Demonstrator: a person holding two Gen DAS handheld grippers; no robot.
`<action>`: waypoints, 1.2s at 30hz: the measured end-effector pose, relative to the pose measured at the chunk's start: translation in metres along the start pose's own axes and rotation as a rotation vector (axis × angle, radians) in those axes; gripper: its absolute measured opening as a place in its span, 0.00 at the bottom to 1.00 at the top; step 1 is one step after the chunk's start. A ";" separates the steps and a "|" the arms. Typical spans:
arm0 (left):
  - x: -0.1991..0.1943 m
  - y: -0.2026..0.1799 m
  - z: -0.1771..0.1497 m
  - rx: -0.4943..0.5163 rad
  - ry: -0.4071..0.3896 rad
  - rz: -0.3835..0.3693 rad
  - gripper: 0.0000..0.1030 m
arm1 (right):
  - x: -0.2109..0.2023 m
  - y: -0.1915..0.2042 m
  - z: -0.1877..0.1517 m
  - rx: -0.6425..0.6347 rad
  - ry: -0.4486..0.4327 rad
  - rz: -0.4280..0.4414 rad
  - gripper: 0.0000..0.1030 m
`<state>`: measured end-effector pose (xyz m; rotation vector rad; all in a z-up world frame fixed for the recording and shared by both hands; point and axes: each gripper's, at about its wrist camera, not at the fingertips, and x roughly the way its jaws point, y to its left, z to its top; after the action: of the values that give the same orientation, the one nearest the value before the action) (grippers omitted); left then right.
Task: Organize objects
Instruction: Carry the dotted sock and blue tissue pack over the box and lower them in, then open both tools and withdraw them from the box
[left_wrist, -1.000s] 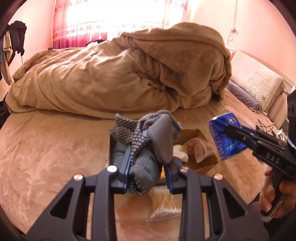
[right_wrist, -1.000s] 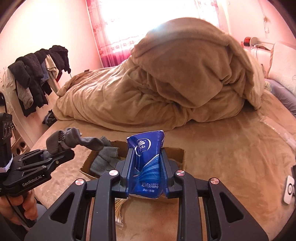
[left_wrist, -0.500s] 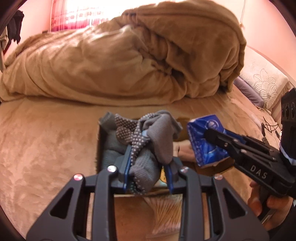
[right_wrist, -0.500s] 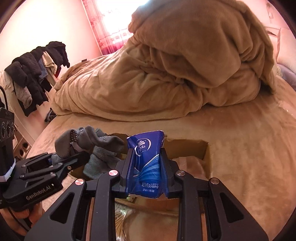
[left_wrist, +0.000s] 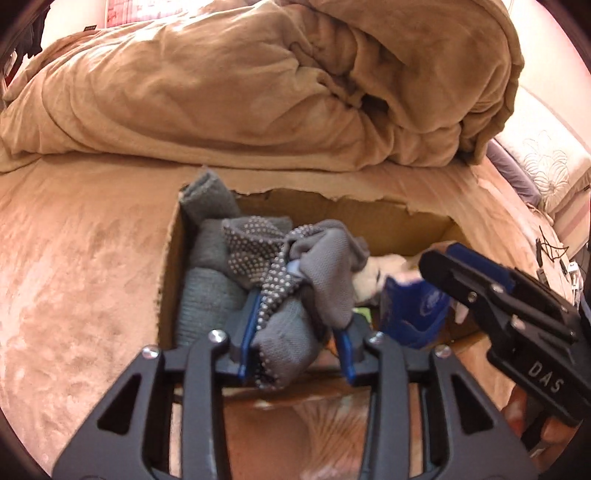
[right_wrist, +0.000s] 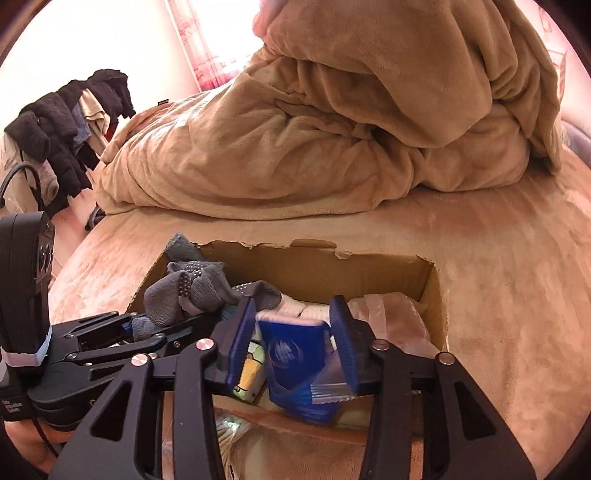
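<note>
An open cardboard box (left_wrist: 325, 212) (right_wrist: 436, 291) sits on the tan bed. My left gripper (left_wrist: 297, 336) is shut on grey dotted gloves (left_wrist: 291, 273) and holds them over the box's left half, above folded grey cloth (left_wrist: 207, 295). The gloves show in the right wrist view (right_wrist: 195, 291) too. My right gripper (right_wrist: 291, 347) is open over the box's near side. A blue tissue pack (right_wrist: 295, 365) stands between its spread fingers, loose from the pads. The pack shows in the left wrist view (left_wrist: 410, 314) beside the right gripper (left_wrist: 439, 266).
A large tan duvet (left_wrist: 258, 81) (right_wrist: 369, 110) is heaped behind the box. The box also holds a clear plastic bag (right_wrist: 391, 314), white cloth (left_wrist: 376, 273) and a yellow-green packet (right_wrist: 249, 373). Dark clothes (right_wrist: 66, 125) hang at left. A pillow (left_wrist: 546, 166) lies at right.
Both grippers moved forward and down over the box. My right gripper opened and let go of the blue tissue pack. The left gripper still grips the gloves.
</note>
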<state>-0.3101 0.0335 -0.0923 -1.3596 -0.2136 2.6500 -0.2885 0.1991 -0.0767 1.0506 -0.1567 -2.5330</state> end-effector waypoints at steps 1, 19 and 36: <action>-0.003 0.000 0.000 0.003 -0.004 0.006 0.45 | -0.004 0.001 0.000 0.004 -0.005 -0.008 0.44; -0.100 0.011 -0.023 -0.015 -0.119 0.023 0.75 | -0.097 0.025 -0.008 -0.016 -0.105 -0.058 0.56; -0.172 0.039 -0.089 -0.025 -0.203 0.047 0.92 | -0.141 0.071 -0.038 -0.026 -0.119 -0.027 0.66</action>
<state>-0.1415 -0.0346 -0.0148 -1.1141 -0.2420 2.8335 -0.1492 0.1912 0.0061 0.8979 -0.1422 -2.6155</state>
